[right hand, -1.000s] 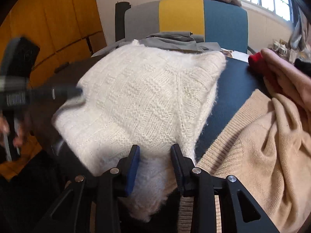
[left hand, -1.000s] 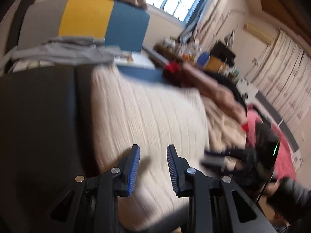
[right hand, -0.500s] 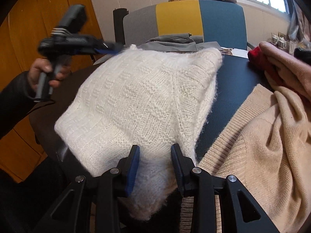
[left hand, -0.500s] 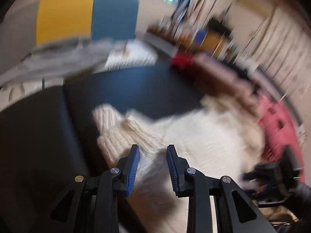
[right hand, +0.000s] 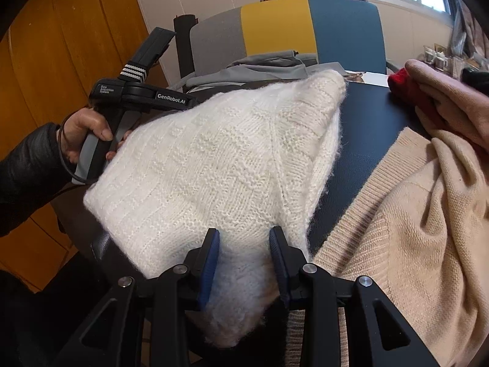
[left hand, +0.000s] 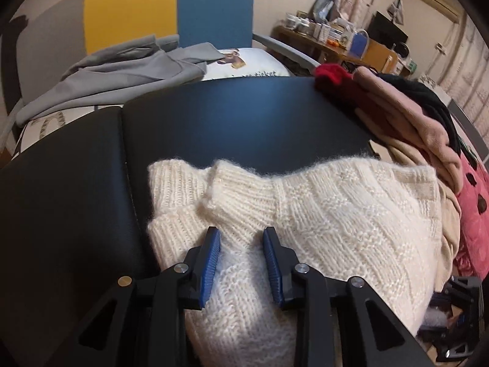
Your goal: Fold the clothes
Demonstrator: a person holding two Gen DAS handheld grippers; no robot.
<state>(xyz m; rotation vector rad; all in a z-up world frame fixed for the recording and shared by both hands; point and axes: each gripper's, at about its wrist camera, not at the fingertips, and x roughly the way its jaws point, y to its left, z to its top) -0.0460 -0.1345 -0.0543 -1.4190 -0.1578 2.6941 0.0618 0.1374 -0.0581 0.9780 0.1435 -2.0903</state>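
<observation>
Your left gripper (left hand: pixel 241 246) and right gripper (right hand: pixel 244 246) each pinch a bunched fold of the white sweater (right hand: pixel 214 165), which lies folded on the black table (left hand: pixel 244 116) beside a beige sweater (right hand: pixel 412 229).

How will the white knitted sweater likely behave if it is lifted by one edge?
The white knitted sweater probably flops and drapes: it already lies in soft folds on the black table. Its fuzzy, thick knit suggests good grip, not slipperiness. It looks bulky but likely light, and may stretch.
</observation>
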